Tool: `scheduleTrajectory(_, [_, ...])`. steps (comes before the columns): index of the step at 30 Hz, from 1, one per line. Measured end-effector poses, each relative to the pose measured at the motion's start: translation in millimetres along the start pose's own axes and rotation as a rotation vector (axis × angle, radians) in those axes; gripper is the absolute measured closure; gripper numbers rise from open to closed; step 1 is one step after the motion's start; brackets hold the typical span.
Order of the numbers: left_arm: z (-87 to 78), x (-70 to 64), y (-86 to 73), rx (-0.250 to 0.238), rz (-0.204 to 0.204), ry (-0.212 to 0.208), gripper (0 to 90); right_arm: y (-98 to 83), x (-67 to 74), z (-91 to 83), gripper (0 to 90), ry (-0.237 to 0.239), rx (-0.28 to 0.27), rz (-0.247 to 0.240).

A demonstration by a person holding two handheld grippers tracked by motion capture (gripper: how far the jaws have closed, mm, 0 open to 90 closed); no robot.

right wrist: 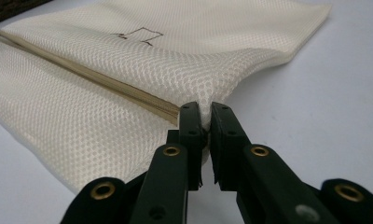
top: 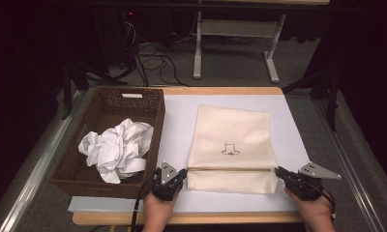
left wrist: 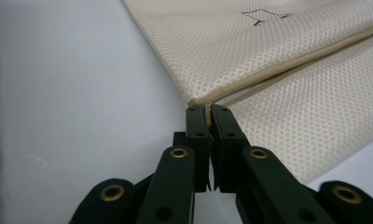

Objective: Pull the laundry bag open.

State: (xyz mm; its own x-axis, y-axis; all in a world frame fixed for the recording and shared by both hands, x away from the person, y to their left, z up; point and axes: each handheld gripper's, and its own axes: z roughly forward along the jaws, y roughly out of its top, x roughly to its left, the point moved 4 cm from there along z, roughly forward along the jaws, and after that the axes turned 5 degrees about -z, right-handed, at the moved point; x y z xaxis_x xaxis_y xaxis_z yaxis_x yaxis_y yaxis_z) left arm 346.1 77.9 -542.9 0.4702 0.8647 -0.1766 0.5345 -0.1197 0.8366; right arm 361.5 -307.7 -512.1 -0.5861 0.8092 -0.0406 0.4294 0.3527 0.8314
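Surface (top: 177,121): pale sheet over a wood-edged top, in a dark room; grey floor, cables and a white stand behind.

Basket (top: 153,140): brown wicker, on the surface's left part, holding crumpled white cloth (top: 116,147).

Mesh bag (top: 230,140): cream, zippered, flat right of the basket, small dark emblem on top.

Left hand-held gripper (top: 182,174): level, jaws closed on the bag's near-left zipper end.

Right hand-held gripper (top: 278,171): level, jaws pinching the bag's near-right edge by the zipper.

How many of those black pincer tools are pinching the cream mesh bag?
2. The left gripper pinches the mesh bag at its zipper's left end; the right gripper pinches the right end.
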Motion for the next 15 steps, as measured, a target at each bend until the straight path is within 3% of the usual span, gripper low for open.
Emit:
scheduleTrajectory(9, [0.2,-1.0,0.5,-0.008,-0.006,-0.004,83.0,-13.3,-0.3,14.2,80.1,-0.003,0.108,0.016])
scheduleTrajectory(15, [-4.6,-4.2,5.0,-0.049,0.001,-0.008,70.6,-10.3,0.8,11.5,69.6,-0.001,0.072,0.018])
